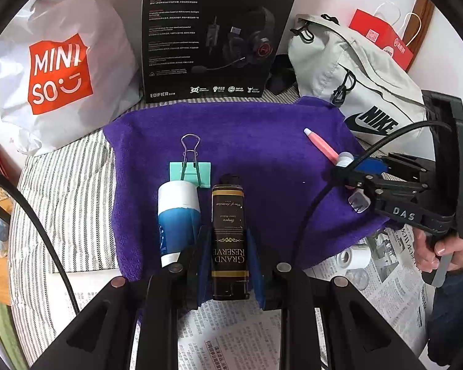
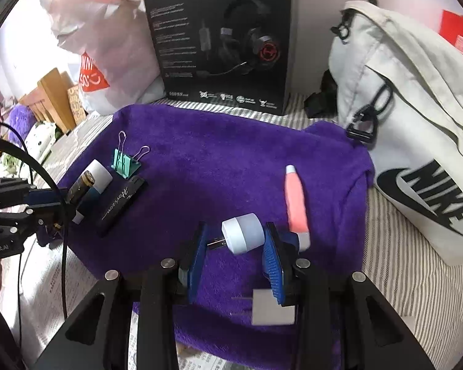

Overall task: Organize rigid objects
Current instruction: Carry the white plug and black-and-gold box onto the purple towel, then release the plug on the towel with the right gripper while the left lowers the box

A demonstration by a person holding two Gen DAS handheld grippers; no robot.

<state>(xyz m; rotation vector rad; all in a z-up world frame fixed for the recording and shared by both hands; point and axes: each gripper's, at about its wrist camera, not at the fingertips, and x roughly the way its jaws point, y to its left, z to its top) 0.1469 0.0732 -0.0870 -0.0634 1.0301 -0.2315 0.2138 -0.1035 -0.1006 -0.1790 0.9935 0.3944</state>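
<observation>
A placing step is judged to be in hand: each gripper carries one item over the purple fleece towel [image 1: 256, 129] where the others are already laid out. In the left wrist view, the left gripper [image 1: 228, 262] is clamped on a dark rectangular bottle-like box with gold trim [image 1: 230, 237], lettered "GRAND RESERVE", held just beside the blue-and-white cylindrical tube [image 1: 177, 219] and the mint-green binder clip [image 1: 189, 172]. In the right wrist view, the right gripper [image 2: 237, 246] is seen partly closed around a small white cylindrical USB plug-in device [image 2: 244, 237]; the right pad touches it, while contact at the left pad cannot be made out. The pink tapered pen-like stick [image 2: 296, 206] lies just beside it. A black flat bar reading "Horizon" [image 2: 120, 205] lies further left. Next, each item is probably to be lowered into line and released. Behind stand a black "EDIFIER"/"HECATE" headset box [image 1: 216, 34], a white "MINISO" bag [image 1: 58, 71] and a pale "NIKE" bag [image 1: 364, 92].
</observation>
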